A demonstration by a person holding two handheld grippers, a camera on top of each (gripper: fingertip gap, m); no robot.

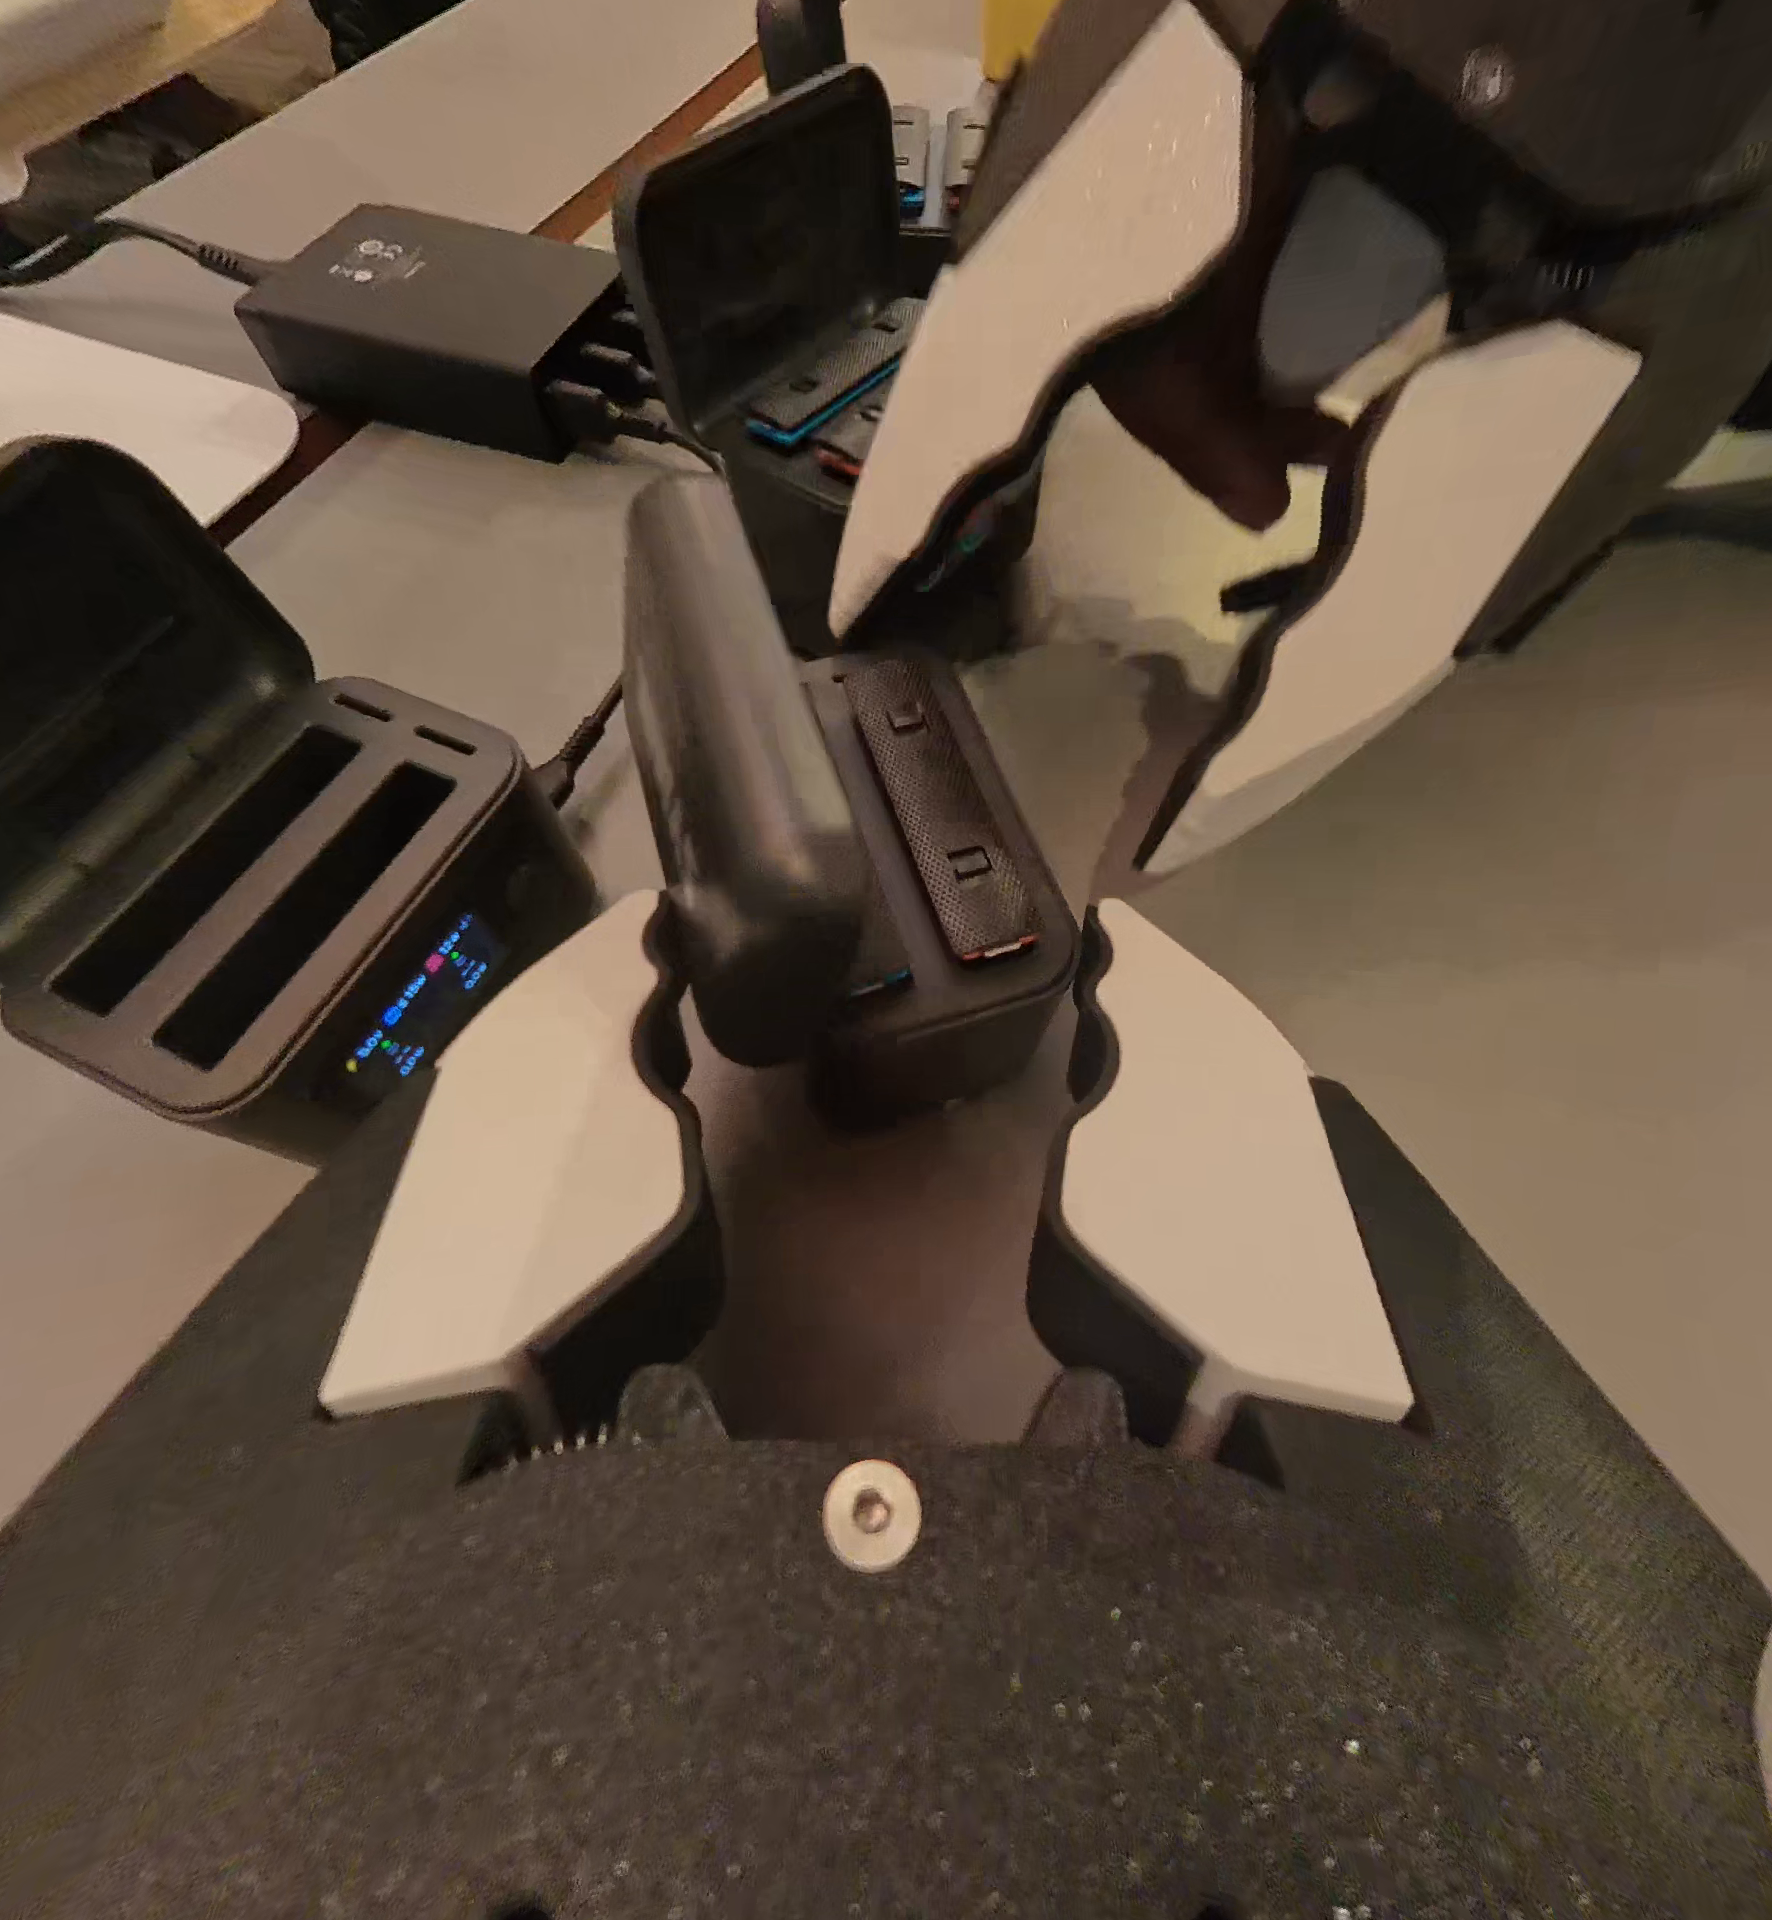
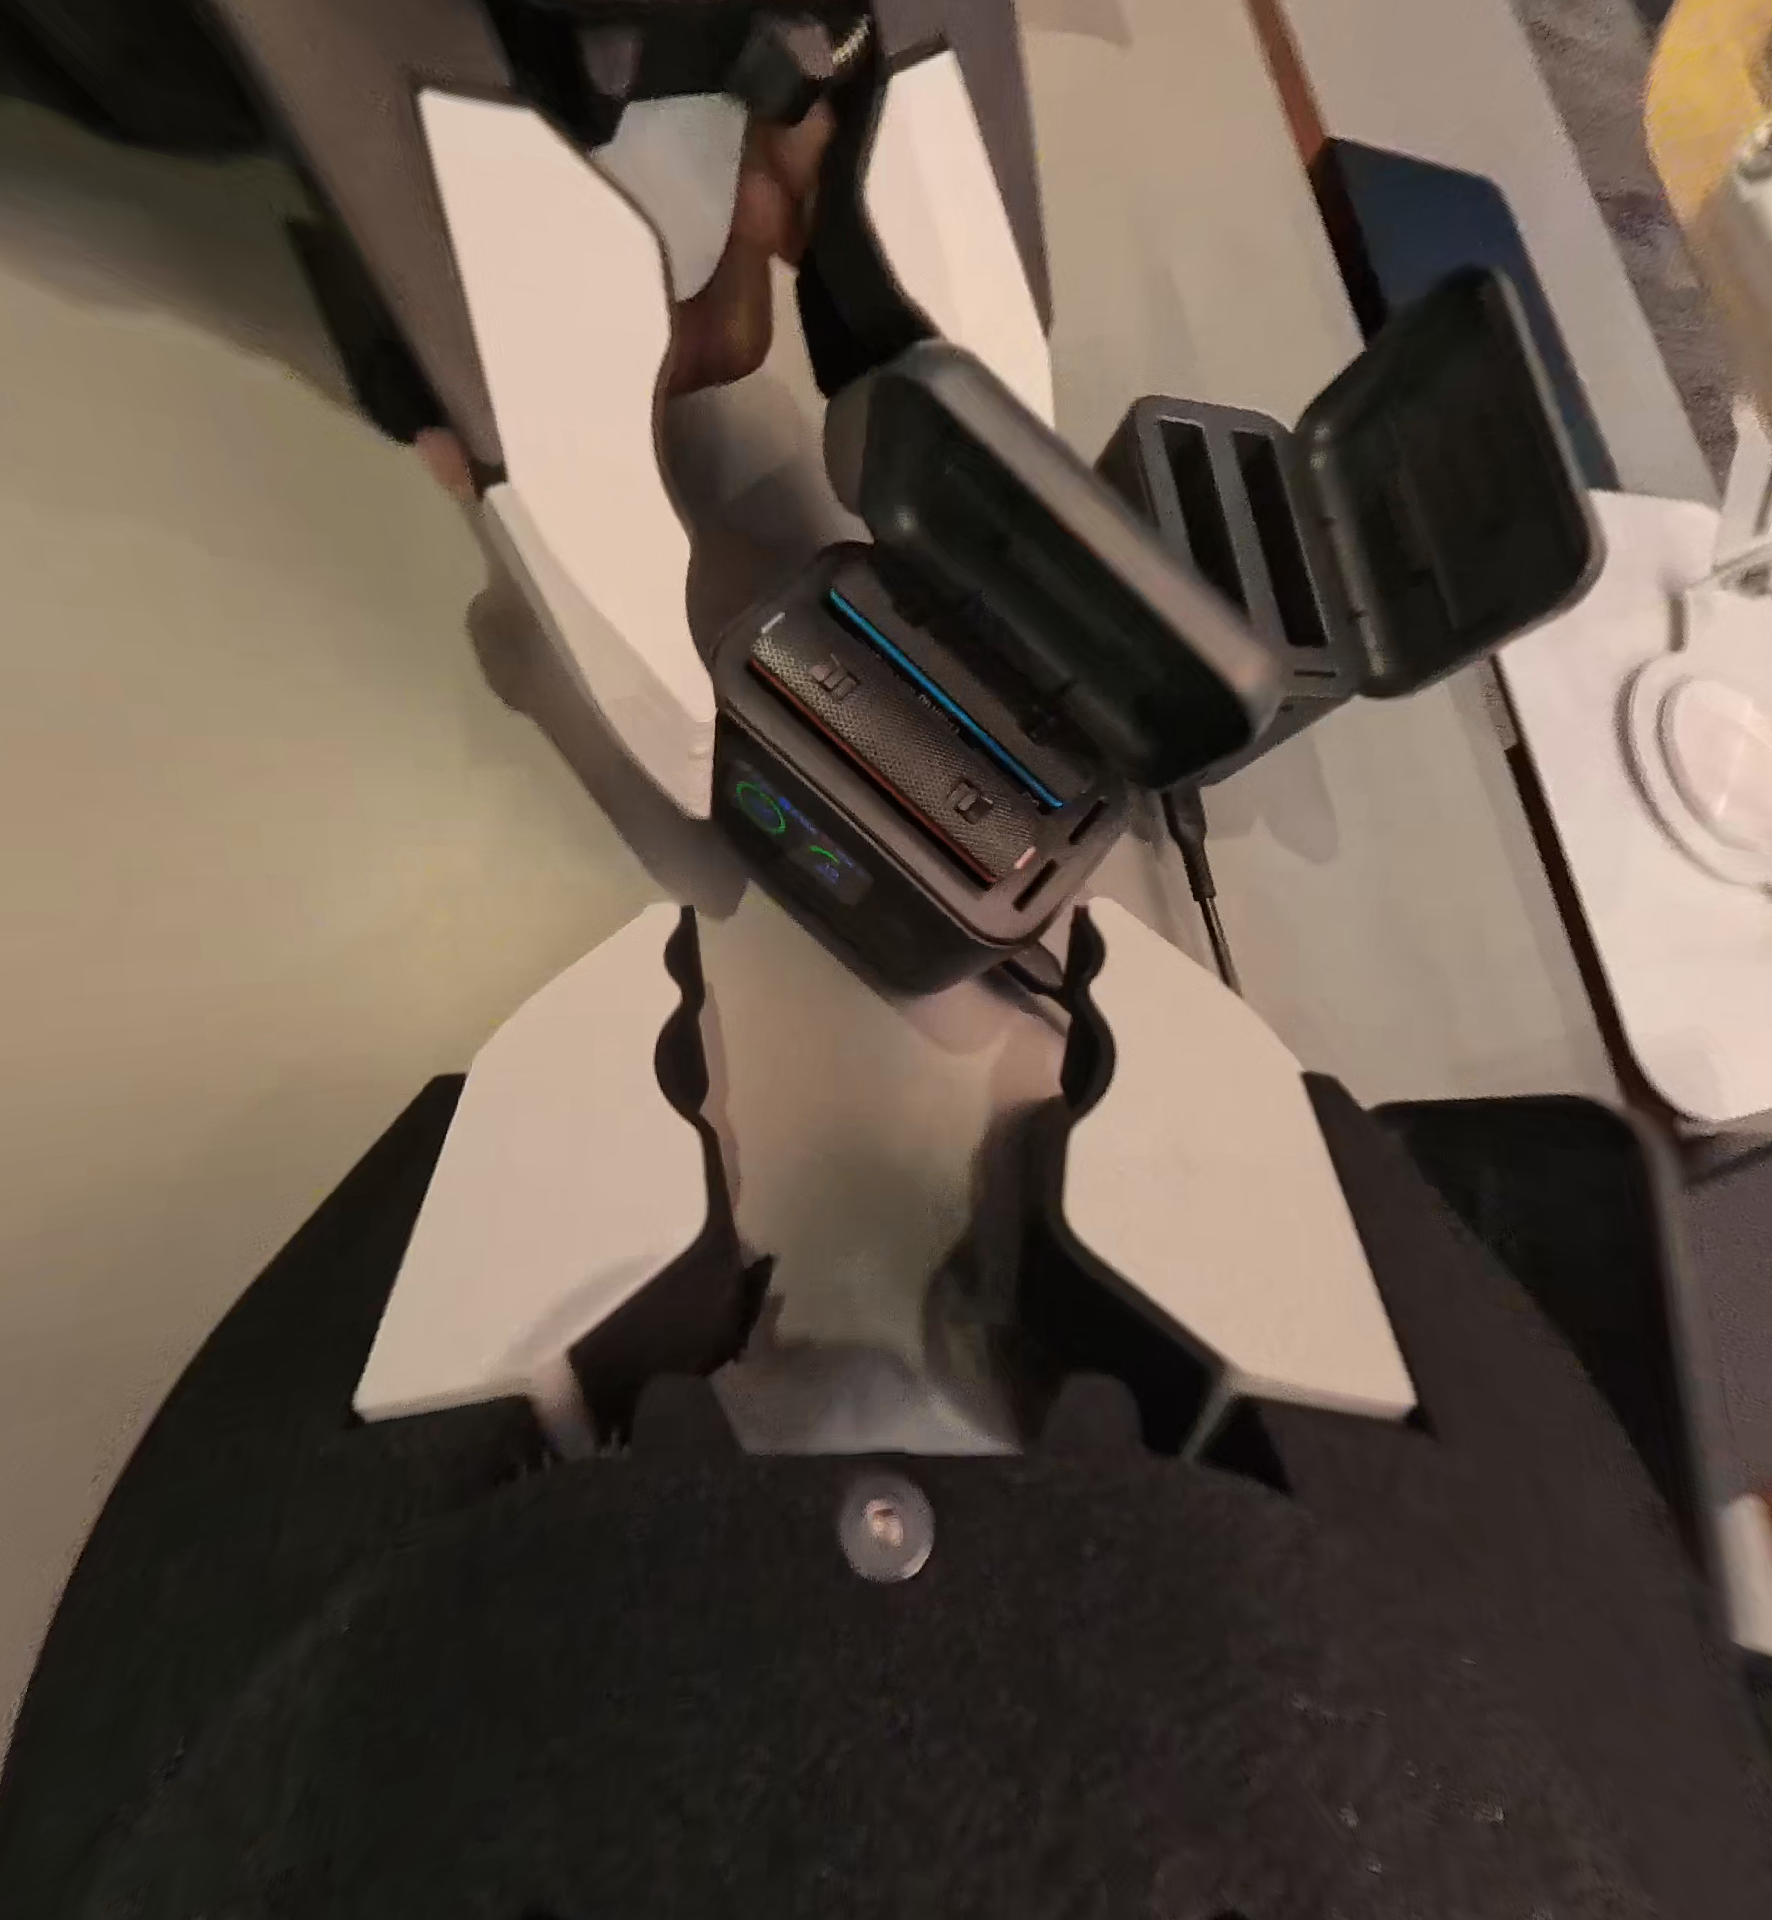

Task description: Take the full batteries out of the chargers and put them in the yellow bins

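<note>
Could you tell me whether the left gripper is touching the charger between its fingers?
Cannot tell. In the left wrist view the left gripper brackets the charger closely, but blur hides any contact or gap at its fingertips.

Black power adapter [image 1: 425, 322] with cable on white table [image 1: 425, 582]; white stand base [image 2: 1713, 810] right

open charger [image 1: 861, 883] between empty charger [image 1: 238, 904] left, third charger [image 1: 788, 312] behind
</note>
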